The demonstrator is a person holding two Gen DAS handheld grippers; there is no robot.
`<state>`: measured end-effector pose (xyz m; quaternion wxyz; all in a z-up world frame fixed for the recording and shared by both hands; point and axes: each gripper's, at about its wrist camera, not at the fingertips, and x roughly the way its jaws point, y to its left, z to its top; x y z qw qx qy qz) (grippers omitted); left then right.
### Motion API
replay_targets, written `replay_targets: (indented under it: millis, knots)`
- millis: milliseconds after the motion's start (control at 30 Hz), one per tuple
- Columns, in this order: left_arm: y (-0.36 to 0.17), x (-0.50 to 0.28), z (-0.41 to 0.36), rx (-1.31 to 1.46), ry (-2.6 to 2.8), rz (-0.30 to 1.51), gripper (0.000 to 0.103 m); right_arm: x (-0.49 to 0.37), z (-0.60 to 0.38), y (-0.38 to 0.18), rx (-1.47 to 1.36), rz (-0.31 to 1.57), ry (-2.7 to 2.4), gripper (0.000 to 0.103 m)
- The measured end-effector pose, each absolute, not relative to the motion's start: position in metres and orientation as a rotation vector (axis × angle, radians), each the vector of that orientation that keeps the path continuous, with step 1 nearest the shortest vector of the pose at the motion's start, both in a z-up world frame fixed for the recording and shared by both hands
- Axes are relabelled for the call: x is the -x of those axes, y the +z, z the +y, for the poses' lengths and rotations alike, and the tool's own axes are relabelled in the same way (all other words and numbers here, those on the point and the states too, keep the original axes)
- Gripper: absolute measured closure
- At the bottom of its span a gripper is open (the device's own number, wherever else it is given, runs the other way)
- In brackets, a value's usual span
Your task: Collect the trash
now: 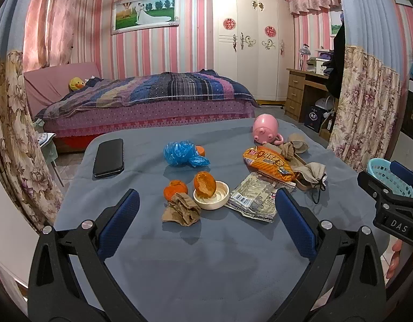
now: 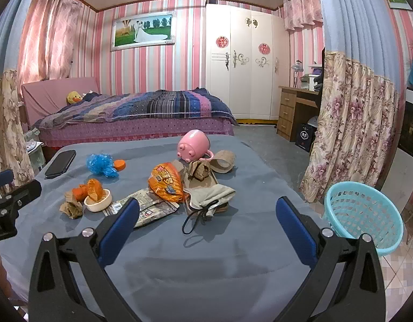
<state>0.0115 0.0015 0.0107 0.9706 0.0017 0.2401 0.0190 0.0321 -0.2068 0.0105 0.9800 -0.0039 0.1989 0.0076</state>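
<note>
Trash lies on the blue-grey tablecloth (image 1: pixel 206 255): a crumpled brown paper (image 1: pixel 181 209), orange peels (image 1: pixel 205 183) in and beside a white dish (image 1: pixel 211 196), a blue plastic bag (image 1: pixel 185 154), an orange snack bag (image 1: pixel 269 162) and a silver wrapper (image 1: pixel 253 196). My left gripper (image 1: pixel 206 212) is open, hovering just short of the brown paper and dish. My right gripper (image 2: pixel 207 220) is open above the cloth, near a beige pouch (image 2: pixel 211 193) with a black cord. A light blue basket (image 2: pixel 363 214) stands off the table's right edge.
A black phone (image 1: pixel 109 157) lies at the table's far left. A pink pig mug (image 2: pixel 193 145) lies on its side at the far edge, beside a cardboard tape ring (image 2: pixel 223 161) and brown paper (image 2: pixel 199 169). A bed, wardrobe and desk stand beyond.
</note>
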Motion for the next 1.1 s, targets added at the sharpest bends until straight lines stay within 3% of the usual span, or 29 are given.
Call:
replay_targets:
  millis: [833, 933, 1033, 1100]
  knots:
    - [-0.041, -0.072, 0.045, 0.057, 0.149, 0.590, 0.005, -0.080, -0.229, -0.010, 0.063, 0.395, -0.008, 0.004]
    - [-0.052, -0.089, 0.047, 0.048, 0.169, 0.624, 0.006, -0.095, -0.228, -0.020, 0.090, 0.473, 0.009, 0.004]
    - [-0.059, -0.099, 0.045, 0.049, 0.137, 0.653, 0.019, -0.101, -0.234, -0.030, 0.070, 0.531, 0.012, 0.004]
    - [-0.062, -0.103, 0.042, 0.045, 0.117, 0.678, 0.041, -0.101, -0.239, -0.032, 0.048, 0.534, 0.004, 0.004]
